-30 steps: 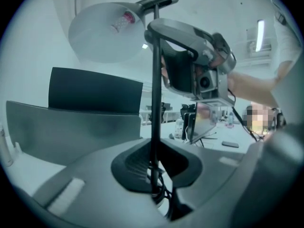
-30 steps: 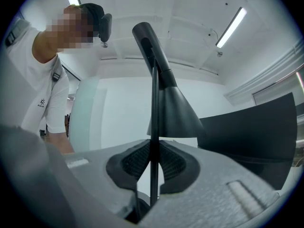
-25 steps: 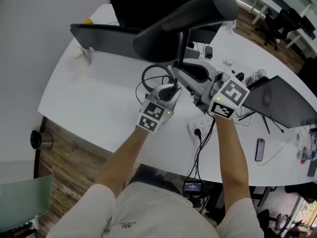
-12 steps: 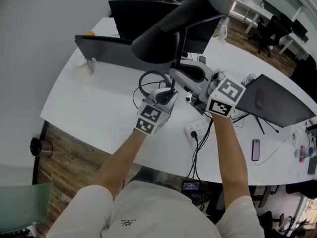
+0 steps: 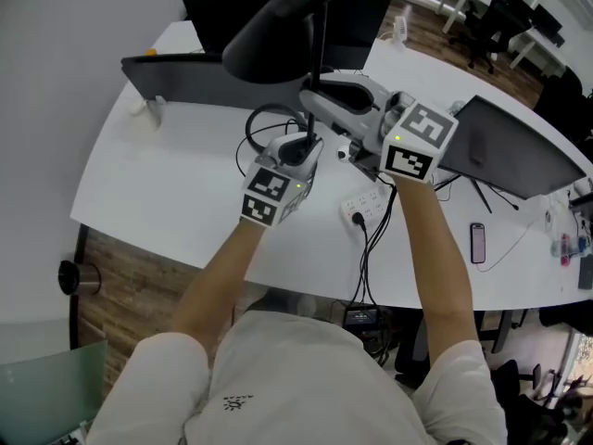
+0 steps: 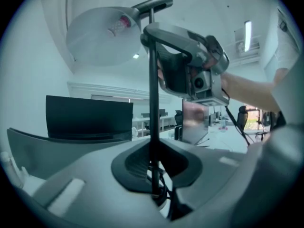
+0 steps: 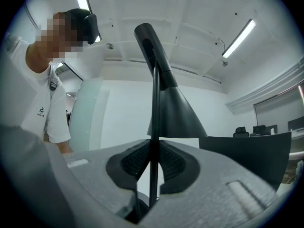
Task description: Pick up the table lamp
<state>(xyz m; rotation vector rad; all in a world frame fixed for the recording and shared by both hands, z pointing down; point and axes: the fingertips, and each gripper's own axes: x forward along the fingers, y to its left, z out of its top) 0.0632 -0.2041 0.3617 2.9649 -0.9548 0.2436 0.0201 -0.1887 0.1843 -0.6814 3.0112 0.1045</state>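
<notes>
The table lamp has a thin black pole (image 5: 318,54) and a dark grey cone shade (image 5: 278,21) that reaches up close to the head camera. Both grippers hold the pole from opposite sides. My left gripper (image 5: 309,148) is shut on the pole (image 6: 153,103) low down, with the shade (image 6: 102,34) above it and the right gripper (image 6: 192,68) facing it. My right gripper (image 5: 324,109) is shut on the pole (image 7: 155,127) a little higher, under the shade (image 7: 173,113). A black cord (image 5: 264,128) loops on the white table (image 5: 167,184) beneath. The lamp's base is hidden.
A dark monitor (image 5: 176,72) stands at the back left and another (image 5: 519,160) at the right. A white power strip (image 5: 364,213) with cables lies near my right forearm, a phone (image 5: 477,242) further right. A metal cup (image 5: 74,274) stands on the wooden floor.
Both grippers have risen together with the lamp's pole between them, and the shade has moved up toward the top of the head view.
</notes>
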